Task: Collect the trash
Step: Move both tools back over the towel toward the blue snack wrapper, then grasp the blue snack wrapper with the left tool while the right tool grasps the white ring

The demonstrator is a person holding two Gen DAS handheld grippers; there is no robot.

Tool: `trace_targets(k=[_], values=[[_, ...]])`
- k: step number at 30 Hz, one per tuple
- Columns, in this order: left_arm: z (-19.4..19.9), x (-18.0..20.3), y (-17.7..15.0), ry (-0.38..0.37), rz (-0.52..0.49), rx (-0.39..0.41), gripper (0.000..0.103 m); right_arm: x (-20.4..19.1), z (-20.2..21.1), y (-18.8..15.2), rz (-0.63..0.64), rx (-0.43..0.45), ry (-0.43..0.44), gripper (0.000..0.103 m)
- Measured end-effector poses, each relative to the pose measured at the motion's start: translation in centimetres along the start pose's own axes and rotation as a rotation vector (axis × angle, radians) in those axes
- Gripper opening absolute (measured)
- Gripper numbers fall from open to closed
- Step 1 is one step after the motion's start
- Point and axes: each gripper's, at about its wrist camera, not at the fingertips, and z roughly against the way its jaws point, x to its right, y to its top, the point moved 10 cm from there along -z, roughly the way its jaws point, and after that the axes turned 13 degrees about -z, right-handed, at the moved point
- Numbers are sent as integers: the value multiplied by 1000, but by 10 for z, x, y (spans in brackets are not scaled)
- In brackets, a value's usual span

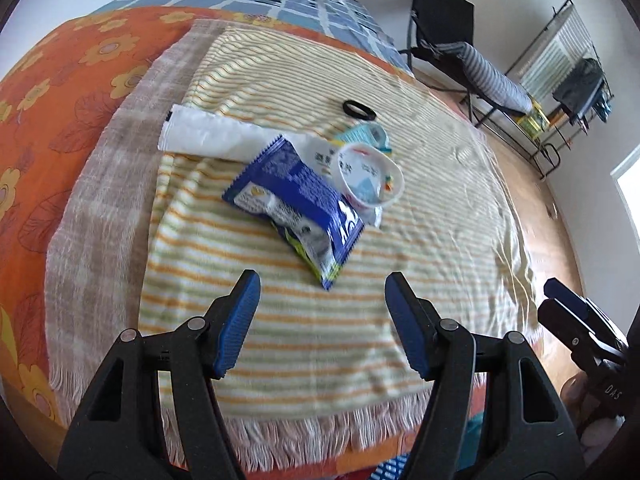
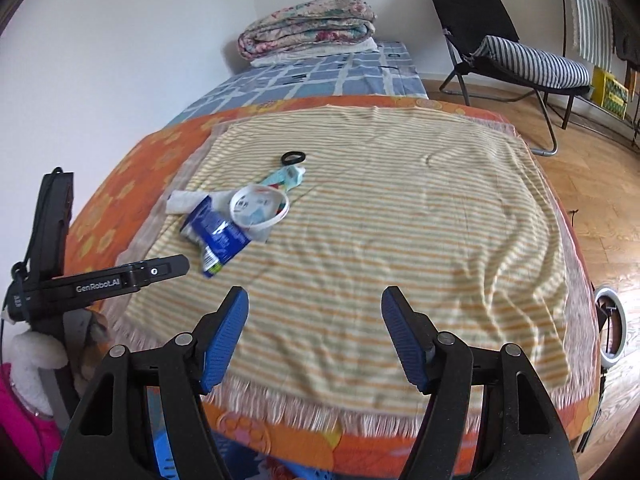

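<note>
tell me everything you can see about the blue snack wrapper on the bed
The blue snack wrapper is a crinkled, glossy foil-like packet with white print, a silvery patch and a yellow-green end. It lies flat on the striped blanket, its near corner pointing toward the grippers. Its far end overlaps the white tissue; the white cup sits against it.

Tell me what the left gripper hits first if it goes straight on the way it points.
Probably the blue wrapper: it lies just ahead of the open left gripper, on the striped blanket. Depth is unclear; bare blanket may come first.
</note>
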Motion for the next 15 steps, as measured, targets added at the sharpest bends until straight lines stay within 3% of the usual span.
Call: trace_targets(k=[4,10,15], values=[[-12,-8,12,16,42,4,67,-3,-24,16,-4,-18,-1,69],[-31,-22,24,-41,163,-5,67,-7,-53,31,-63,-56,46,69],[-43,-24,37,-9,160,-4,67,-10,-77,41,-115,-75,72,69]])
